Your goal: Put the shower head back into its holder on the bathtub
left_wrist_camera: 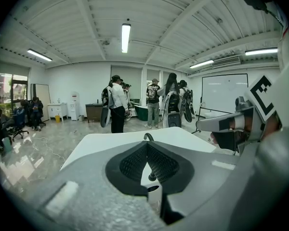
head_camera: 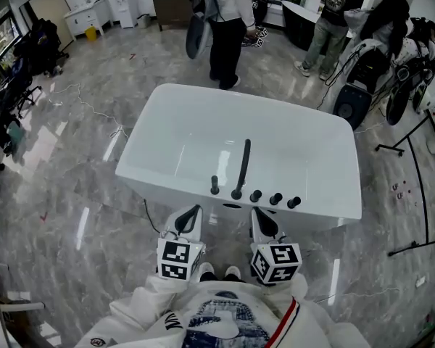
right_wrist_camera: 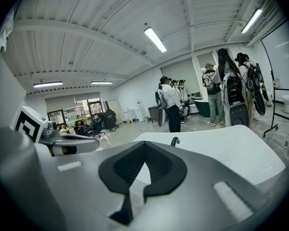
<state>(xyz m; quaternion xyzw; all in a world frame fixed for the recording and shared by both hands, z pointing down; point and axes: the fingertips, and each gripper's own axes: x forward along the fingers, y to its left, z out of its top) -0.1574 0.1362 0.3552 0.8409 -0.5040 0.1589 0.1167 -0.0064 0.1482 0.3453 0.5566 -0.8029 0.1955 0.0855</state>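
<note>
Bathtub [head_camera: 203,122] rim's row of 3 knobs [head_camera: 275,199], head view alone

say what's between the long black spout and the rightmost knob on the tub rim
two black knobs on the bathtub rim, shown in the head view

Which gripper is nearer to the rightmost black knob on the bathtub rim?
Right. The right gripper is just short of the knob, slightly to its left; the left gripper is much farther left.
</note>
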